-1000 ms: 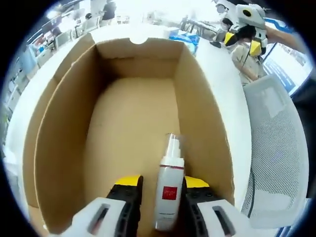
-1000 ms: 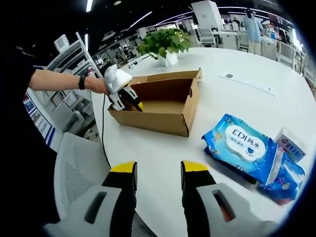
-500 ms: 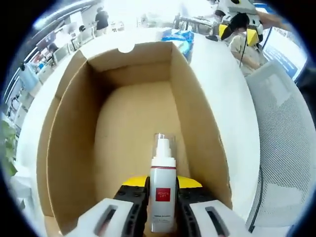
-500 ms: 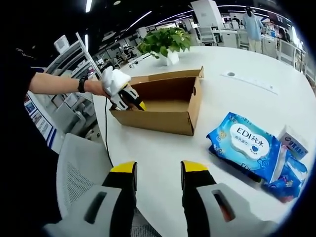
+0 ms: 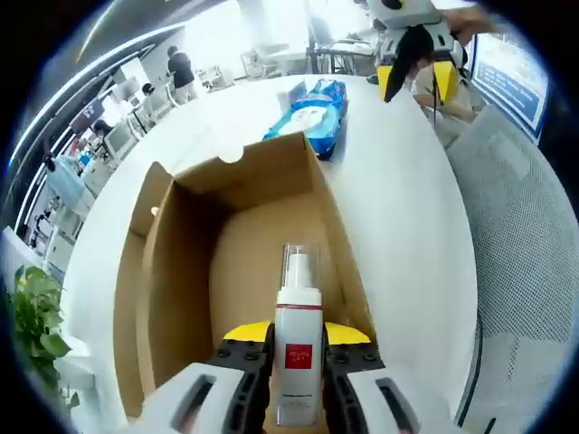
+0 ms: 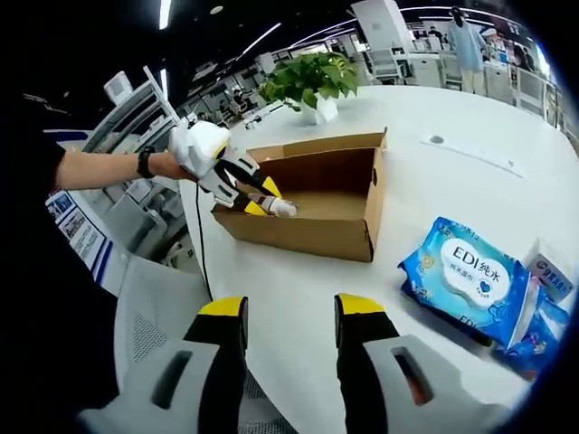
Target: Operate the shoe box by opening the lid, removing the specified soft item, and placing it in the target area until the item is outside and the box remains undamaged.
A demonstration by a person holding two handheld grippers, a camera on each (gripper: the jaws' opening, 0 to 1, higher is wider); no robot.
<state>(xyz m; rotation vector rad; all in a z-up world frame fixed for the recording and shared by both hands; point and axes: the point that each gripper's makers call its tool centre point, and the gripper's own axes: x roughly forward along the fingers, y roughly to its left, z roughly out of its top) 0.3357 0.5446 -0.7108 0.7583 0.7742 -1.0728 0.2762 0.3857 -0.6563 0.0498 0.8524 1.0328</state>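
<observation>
An open brown cardboard shoe box stands on the white table, its inside bare. My left gripper is shut on a white spray bottle with a red label and clear cap, held above the box's near end. The bottle's tip pokes out over the box rim. Above the table's front edge my right gripper hangs open with nothing between its jaws.
Blue wet-wipe packs lie on the table beyond the box, with a small white carton beside them. A potted plant stands at the table's far side. A grey mesh chair is next to the table.
My left gripper closed on the spray bottle inside the box and has lifted it up above the box. The right gripper has stayed open and nearly still.
</observation>
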